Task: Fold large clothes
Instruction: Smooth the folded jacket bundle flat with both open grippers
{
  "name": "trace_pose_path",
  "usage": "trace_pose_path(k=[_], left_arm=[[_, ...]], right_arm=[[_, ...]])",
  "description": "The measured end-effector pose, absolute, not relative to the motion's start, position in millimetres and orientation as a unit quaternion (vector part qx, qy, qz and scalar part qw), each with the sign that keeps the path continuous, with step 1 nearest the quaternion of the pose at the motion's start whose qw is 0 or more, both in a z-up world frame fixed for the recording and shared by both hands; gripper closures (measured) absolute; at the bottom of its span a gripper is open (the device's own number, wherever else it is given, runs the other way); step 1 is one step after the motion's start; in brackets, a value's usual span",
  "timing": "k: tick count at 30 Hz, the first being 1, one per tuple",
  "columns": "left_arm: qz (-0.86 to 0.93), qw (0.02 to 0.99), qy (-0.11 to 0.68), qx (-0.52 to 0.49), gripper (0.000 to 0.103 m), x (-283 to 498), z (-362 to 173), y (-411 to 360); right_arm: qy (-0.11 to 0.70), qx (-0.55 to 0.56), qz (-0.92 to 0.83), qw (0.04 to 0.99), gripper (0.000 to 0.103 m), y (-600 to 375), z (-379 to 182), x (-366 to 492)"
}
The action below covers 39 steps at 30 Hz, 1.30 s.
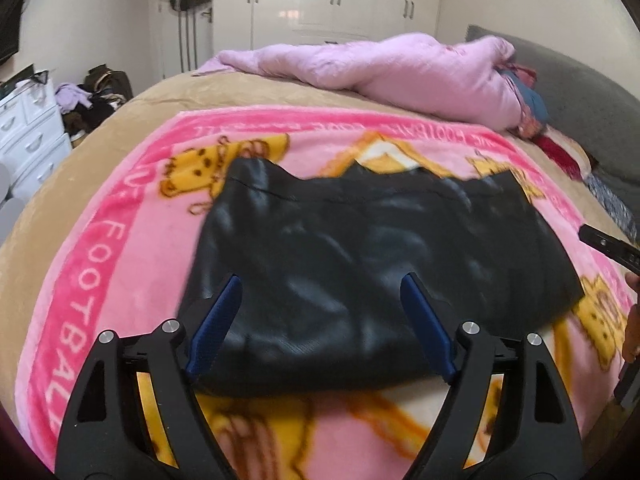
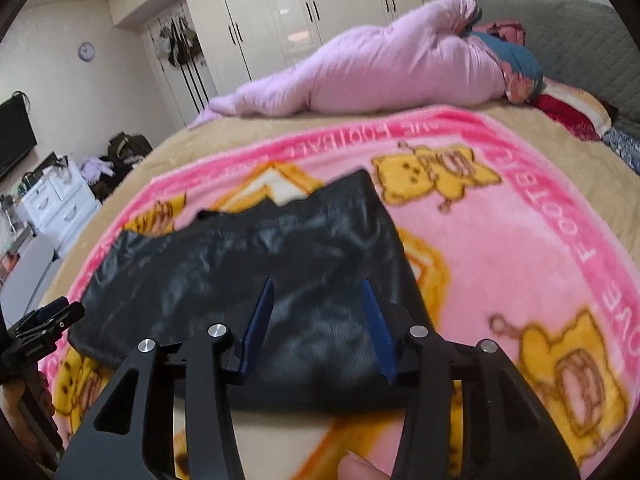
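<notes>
A white dresser [image 1: 28, 136] stood off the bed's left edge. The left gripper [image 1: 320, 292] hung released over the near edge of the garment [image 1: 360, 248], nothing pinched between its blue pads. The black, shiny garment lay folded flat in the middle of the pink blanket [image 1: 120, 240] spread on the bed. The right gripper [image 2: 320, 296] was unclenched too, its jaws narrower, above the garment's near right part, empty. A lilac quilt [image 2: 380, 72] lay heaped along the bed's far edge.
</notes>
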<state>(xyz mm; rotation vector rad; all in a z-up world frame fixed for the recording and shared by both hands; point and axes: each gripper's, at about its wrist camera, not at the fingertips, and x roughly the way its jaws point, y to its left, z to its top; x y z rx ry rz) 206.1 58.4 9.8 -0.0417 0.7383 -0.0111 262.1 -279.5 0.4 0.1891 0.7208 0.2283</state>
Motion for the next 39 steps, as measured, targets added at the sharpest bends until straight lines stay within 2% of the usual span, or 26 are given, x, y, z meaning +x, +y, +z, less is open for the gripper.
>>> trace_pose_path(k=[10, 18, 29, 35, 39], left_arm=[[-0.007, 0.918, 0.396, -0.002, 0.029, 202, -22, 44], [-0.010, 0.917, 0.399, 0.007, 0.021, 205, -38, 43], [-0.006, 0.930, 0.368, 0.004, 0.020, 191, -14, 47], [0.019, 0.940, 0.342, 0.006, 0.010, 181, 7, 61], [0.041, 0.940, 0.340, -0.006, 0.010, 181, 13, 80]], right_arm=[[0.443, 0.110, 0.087, 0.885, 0.059, -289, -49, 260], [0.463, 0.096, 0.072, 0.878, 0.060, -284, -67, 255], [0.412, 0.109, 0.104, 0.899, 0.056, -281, -41, 243], [0.367, 0.080, 0.143, 0.915, 0.055, -256, -19, 233], [0.350, 0.059, 0.169, 0.920, 0.055, -233, -9, 226]])
